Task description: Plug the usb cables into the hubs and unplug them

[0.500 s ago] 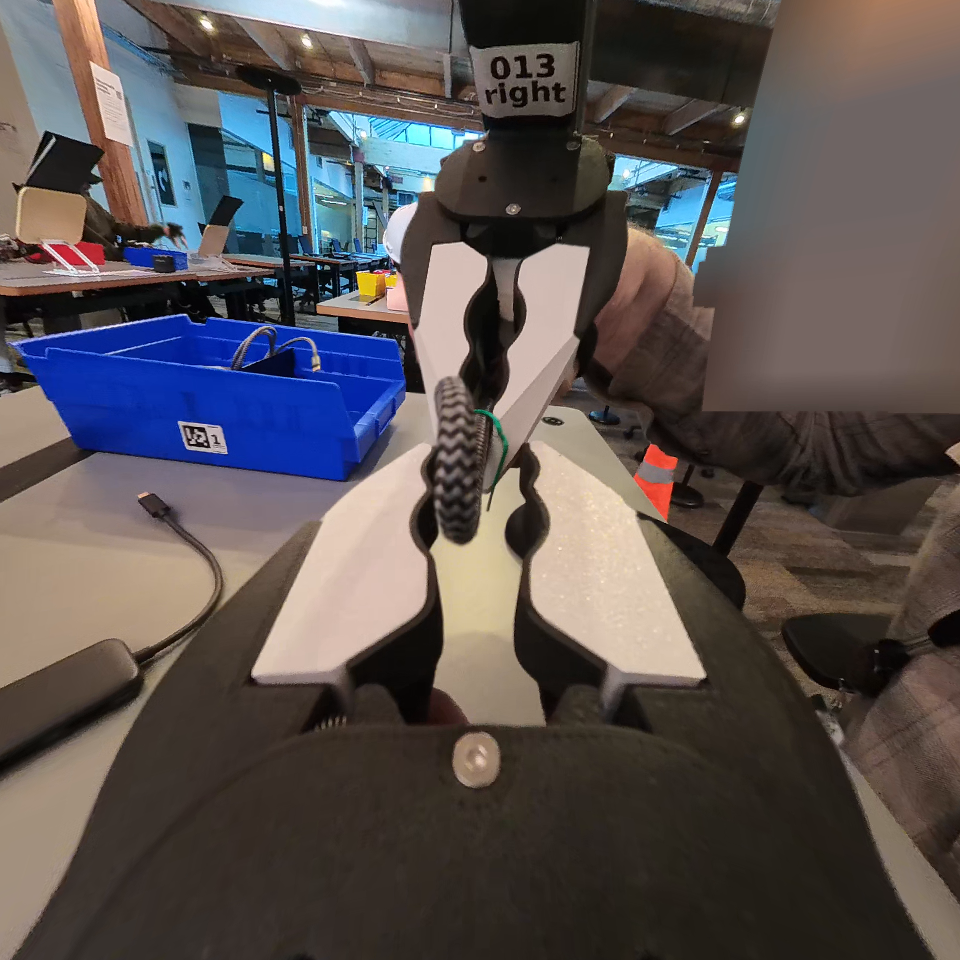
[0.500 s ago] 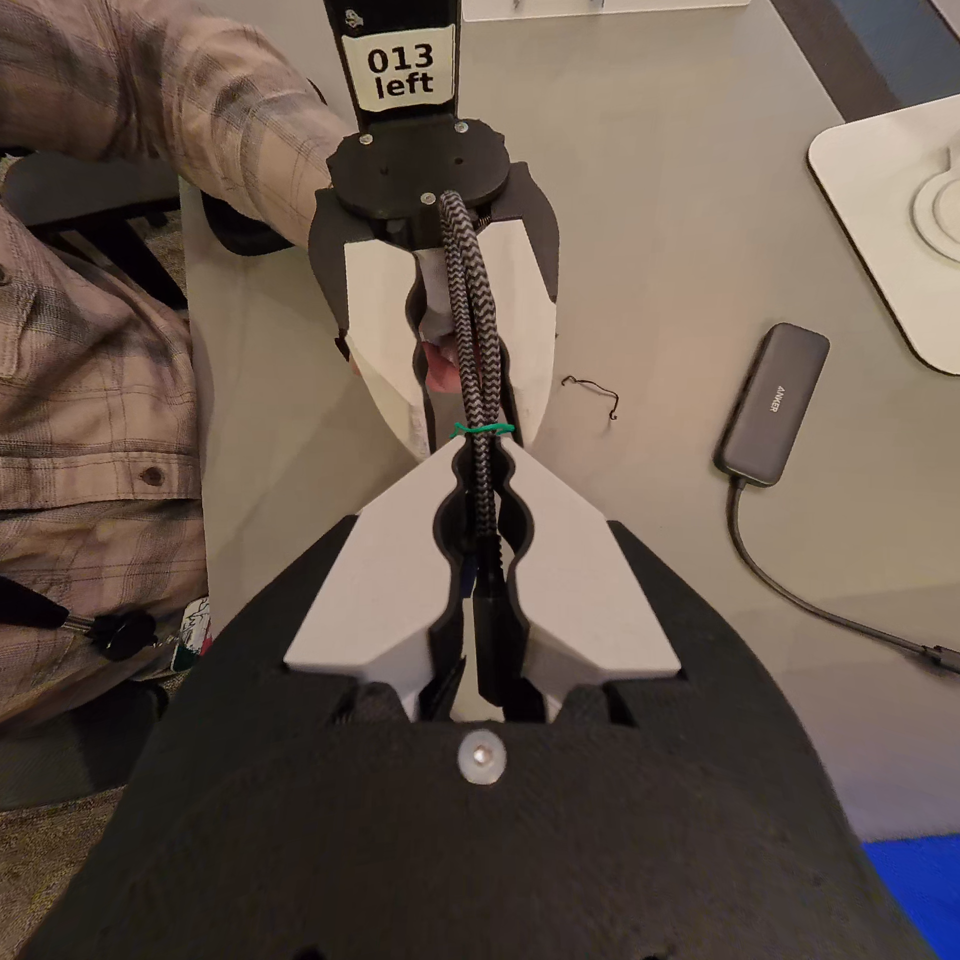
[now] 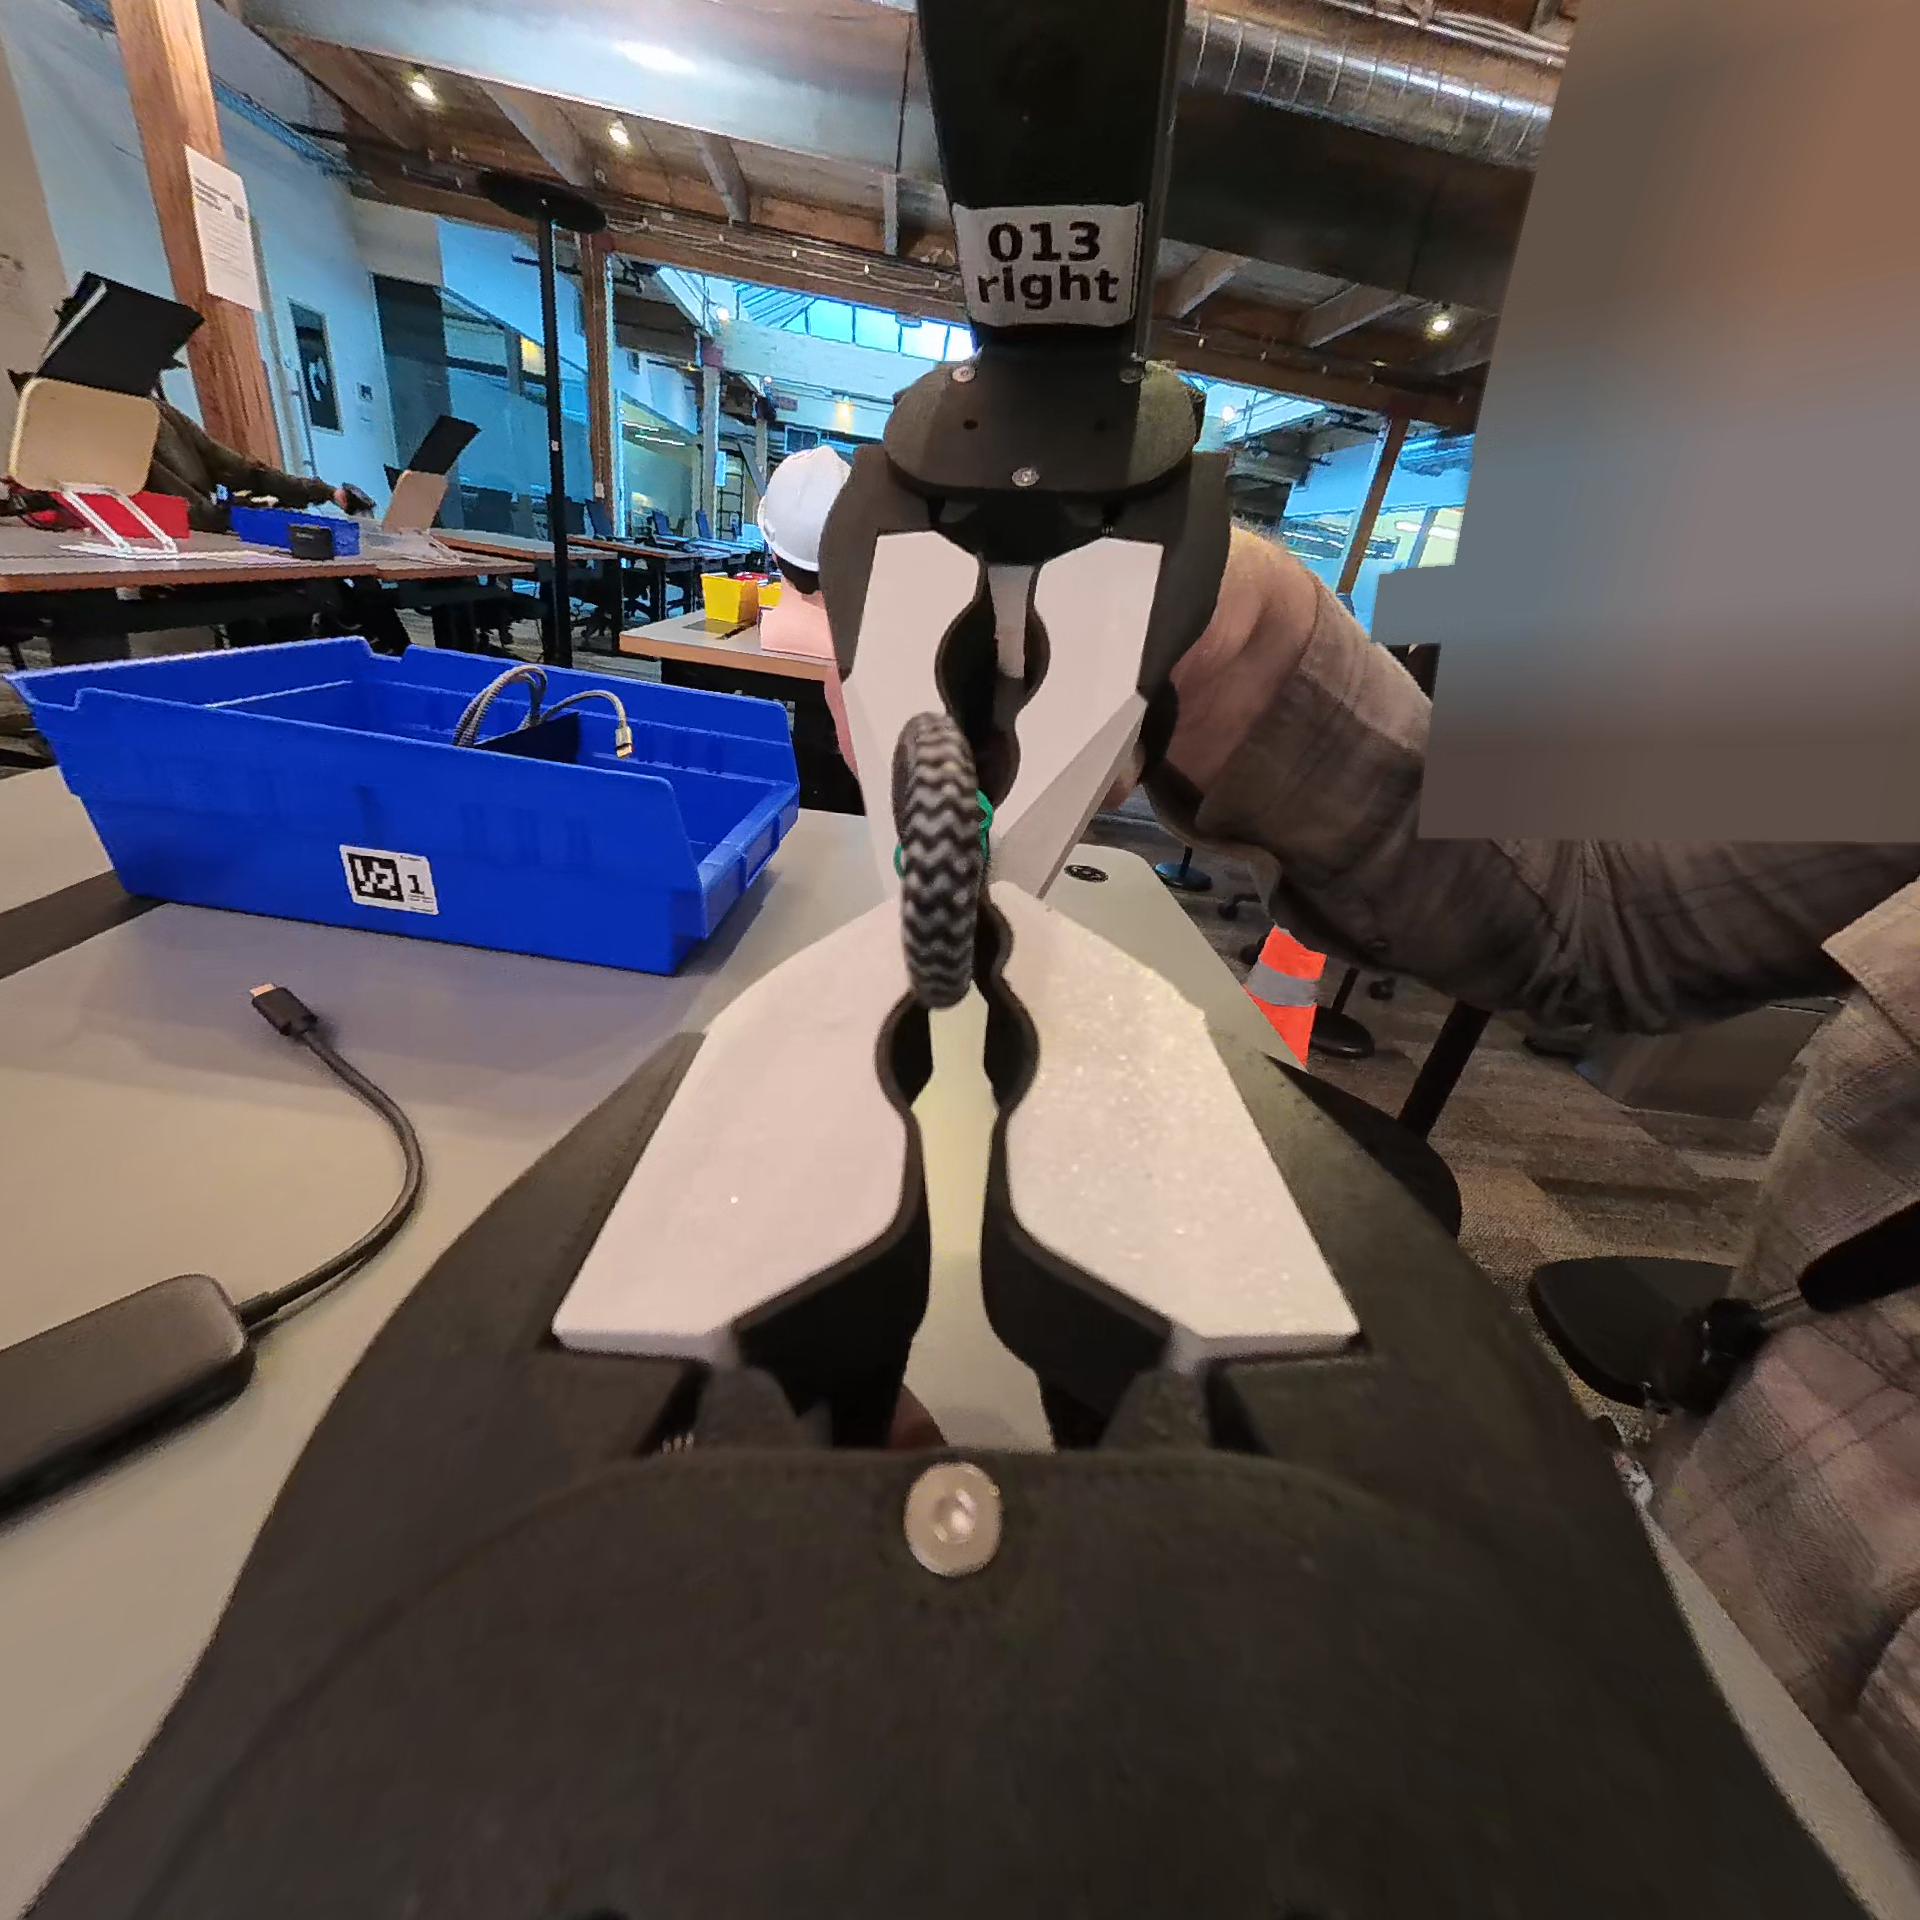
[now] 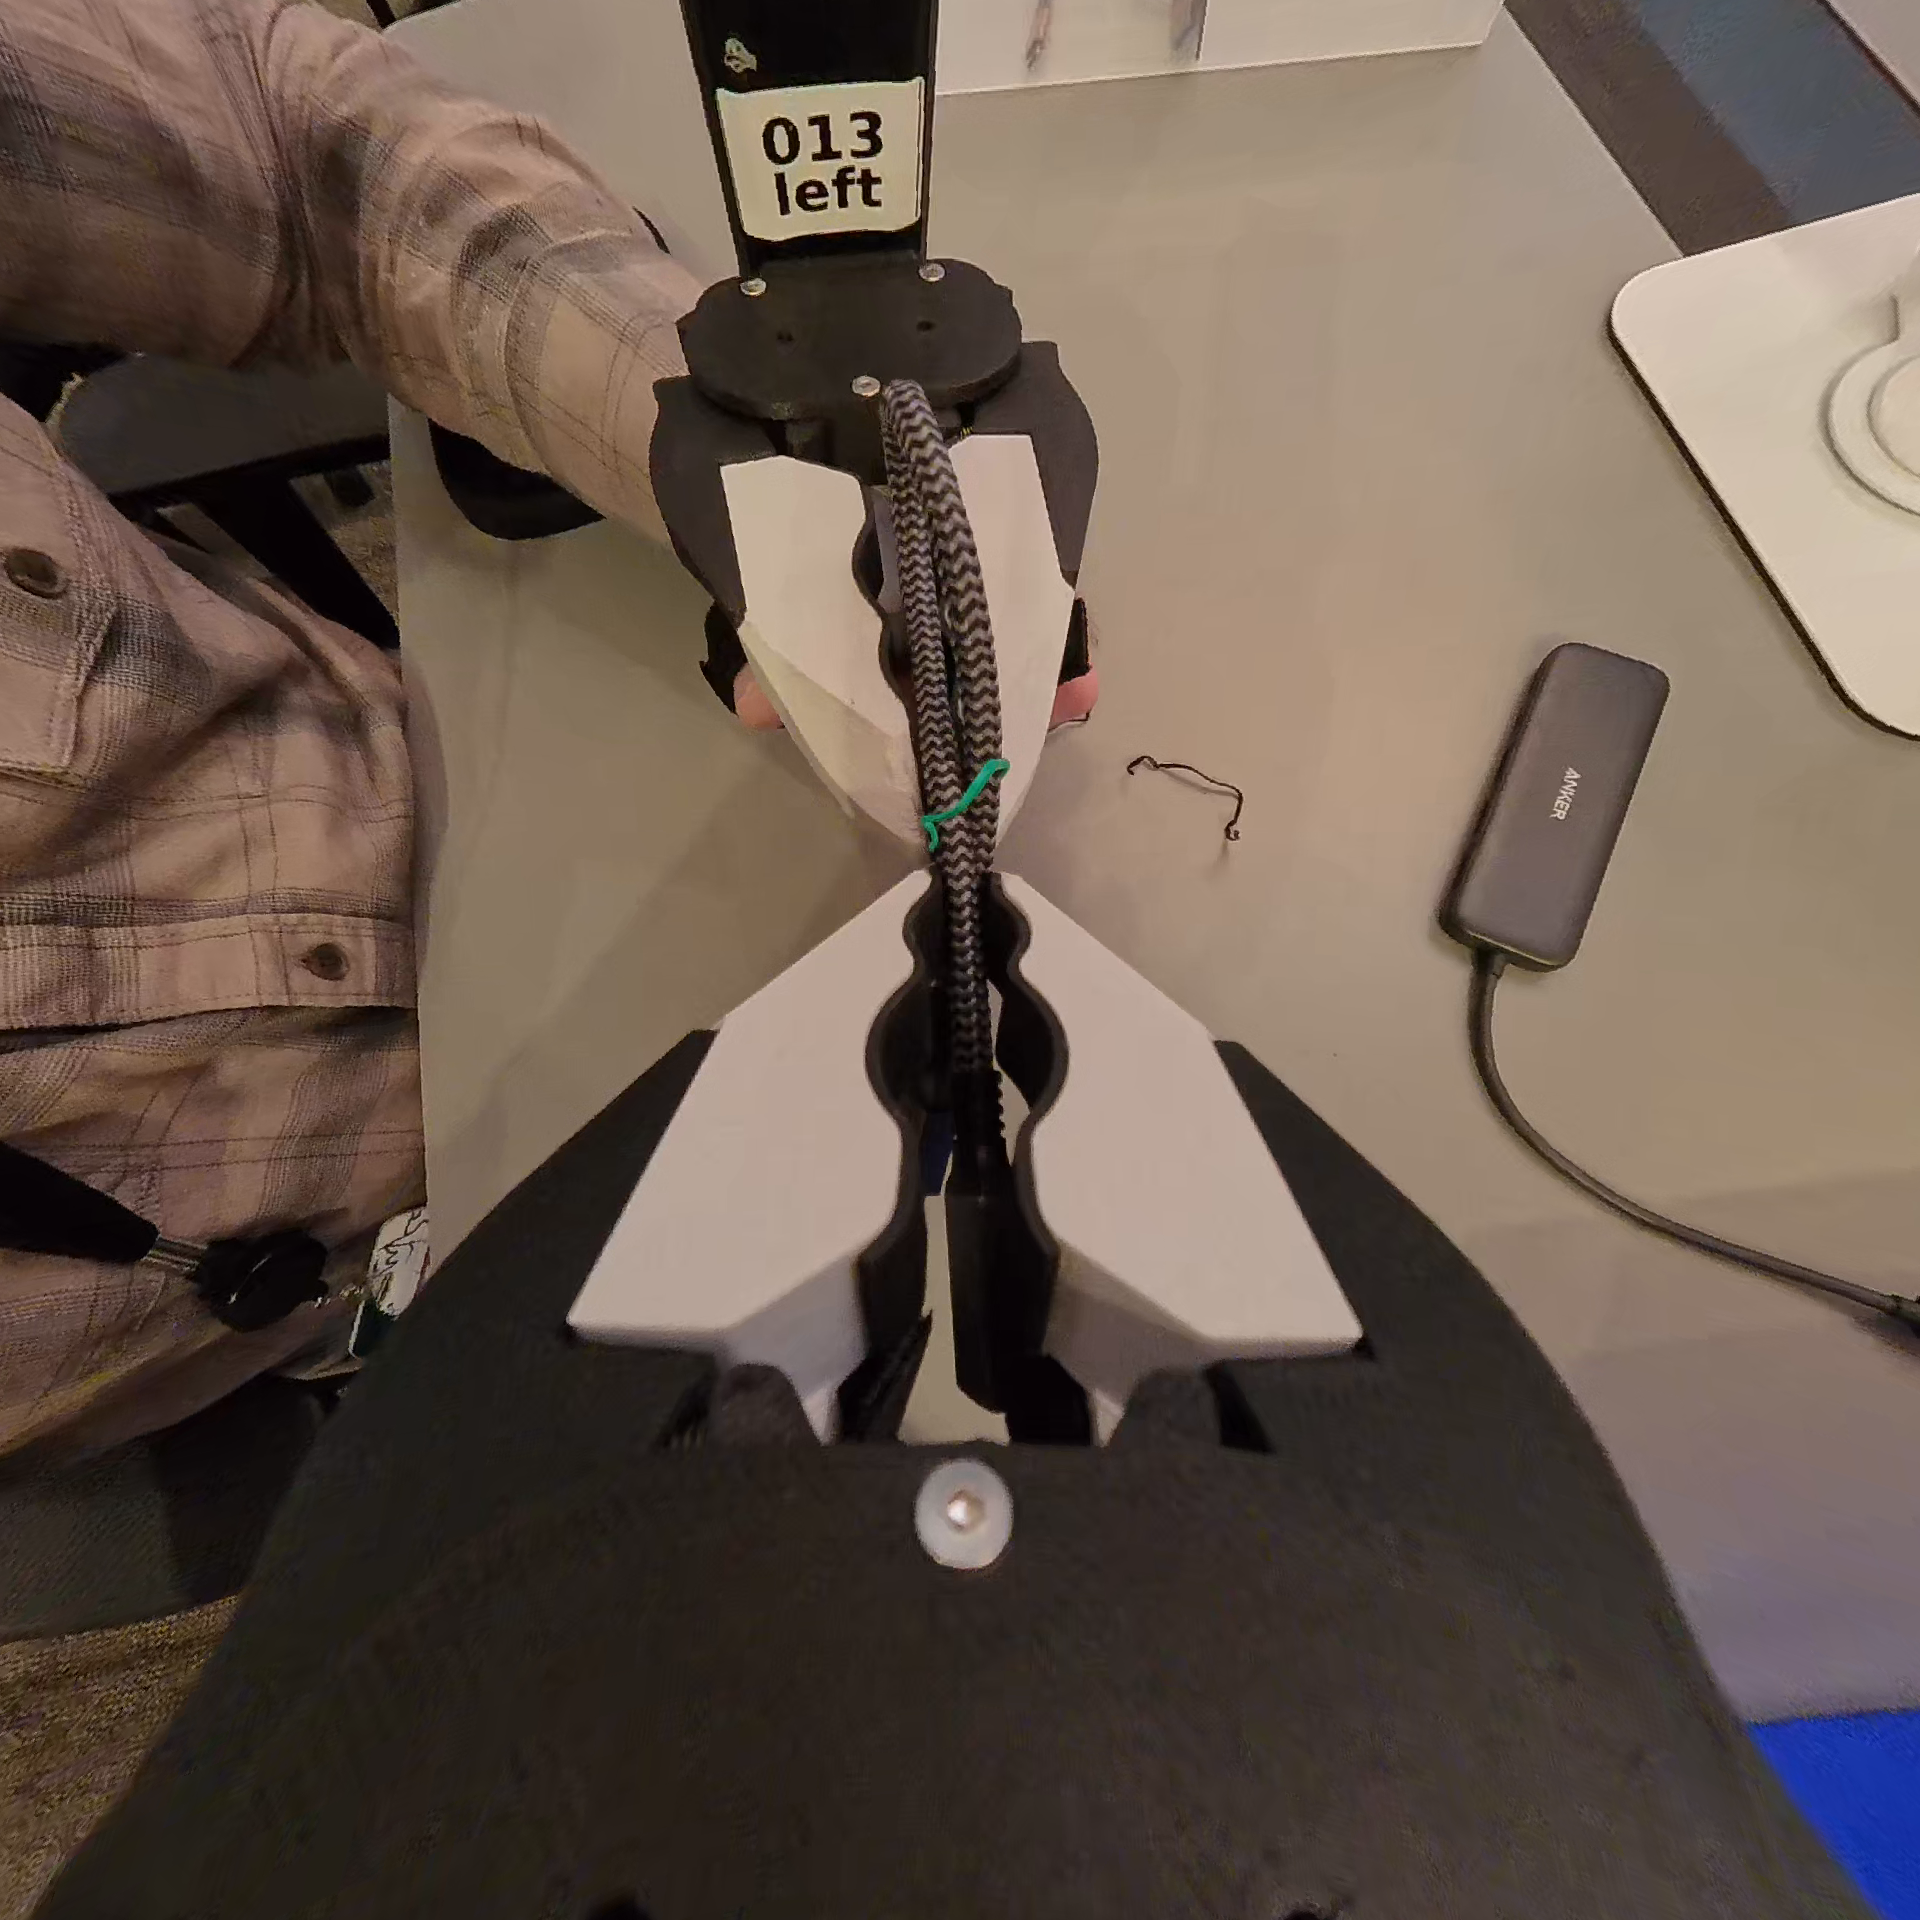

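Both claws nose to nose above table (image 4: 1299, 436), sharing one folded braided cable (image 4: 961, 665) bound by green twist tie (image 4: 966, 795).

Left gripper (image 4: 920, 831), upper centre of right wrist view: clenched on cable's looped end. Right gripper (image 4: 961, 883), lower centre: clenched on same bundle, black plug body (image 4: 982, 1278) sitting deep between its jaws.

Risks, judged:
- tie not off yet, so cable can't unfold; pulling apart could drag bundle out of one grip
- plug buried near jaw root, likely needs regrip before insertion

Surroundings, left to right in left wrist view: dark hub (image 3: 104, 1371) at lower left edge, its own lead ending in loose plug (image 3: 283, 1008) on table; blue bin (image 3: 416, 821) behind holding more cables. In right wrist view, loose black tie (image 4: 1195, 784) lies between grippers and hub; hub ports not visible.
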### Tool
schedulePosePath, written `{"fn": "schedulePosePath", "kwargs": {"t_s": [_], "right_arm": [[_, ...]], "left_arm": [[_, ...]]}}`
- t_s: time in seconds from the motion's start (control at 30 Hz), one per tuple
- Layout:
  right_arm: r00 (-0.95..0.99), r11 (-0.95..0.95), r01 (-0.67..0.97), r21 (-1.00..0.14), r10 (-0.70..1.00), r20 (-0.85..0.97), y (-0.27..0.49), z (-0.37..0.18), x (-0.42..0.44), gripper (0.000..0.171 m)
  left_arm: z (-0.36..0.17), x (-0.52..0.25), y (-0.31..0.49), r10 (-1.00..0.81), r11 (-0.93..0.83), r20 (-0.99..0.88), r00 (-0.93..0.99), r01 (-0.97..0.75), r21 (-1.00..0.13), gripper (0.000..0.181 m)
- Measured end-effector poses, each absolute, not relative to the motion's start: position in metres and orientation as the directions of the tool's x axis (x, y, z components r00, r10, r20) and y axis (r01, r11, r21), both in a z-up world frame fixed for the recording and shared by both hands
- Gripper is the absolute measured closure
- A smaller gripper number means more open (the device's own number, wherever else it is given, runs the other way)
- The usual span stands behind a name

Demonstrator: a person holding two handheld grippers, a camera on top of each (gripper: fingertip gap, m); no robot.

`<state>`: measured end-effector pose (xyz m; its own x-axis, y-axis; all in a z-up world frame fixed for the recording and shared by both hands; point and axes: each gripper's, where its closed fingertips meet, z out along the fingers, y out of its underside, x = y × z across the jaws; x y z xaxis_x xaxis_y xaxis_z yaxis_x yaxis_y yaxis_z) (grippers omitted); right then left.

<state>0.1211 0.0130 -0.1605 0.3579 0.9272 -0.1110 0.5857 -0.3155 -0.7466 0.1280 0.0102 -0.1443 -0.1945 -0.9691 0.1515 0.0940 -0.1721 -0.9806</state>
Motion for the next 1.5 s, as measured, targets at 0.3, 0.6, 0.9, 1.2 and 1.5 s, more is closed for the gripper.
{"fn": "schedulePosePath", "kwargs": {"t_s": [0.3, 0.6, 0.9, 1.2, 1.5], "right_arm": [[0.354, -0.312, 0.589, -0.746, 0.929, -0.109, 0.011, -0.16, 0.121, 0.168], [0.352, -0.315, 0.583, -0.749, 0.929, -0.116, 0.01, -0.159, 0.119, 0.168], [0.345, -0.315, 0.577, -0.754, 0.93, -0.125, 0.008, -0.158, 0.119, 0.168], [0.322, -0.305, 0.572, -0.761, 0.937, -0.134, 0.004, -0.157, 0.116, 0.169], [0.284, -0.287, 0.562, -0.776, 0.948, -0.146, -0.001, -0.153, 0.112, 0.168]], "left_arm": [[-0.145, 0.129, 0.011, -0.974, -0.155, 0.136, -0.183, 0.089, -0.984, 0.169], [-0.145, 0.128, 0.011, -0.975, -0.152, 0.134, -0.178, 0.092, -0.984, 0.161], [-0.145, 0.129, 0.013, -0.976, -0.152, 0.133, -0.172, 0.098, -0.984, 0.153], [-0.143, 0.128, 0.005, -0.969, -0.131, 0.104, -0.224, 0.108, -0.985, 0.154], [-0.141, 0.127, -0.004, -0.947, -0.158, 0.121, -0.298, 0.104, -0.982, 0.142]]}}
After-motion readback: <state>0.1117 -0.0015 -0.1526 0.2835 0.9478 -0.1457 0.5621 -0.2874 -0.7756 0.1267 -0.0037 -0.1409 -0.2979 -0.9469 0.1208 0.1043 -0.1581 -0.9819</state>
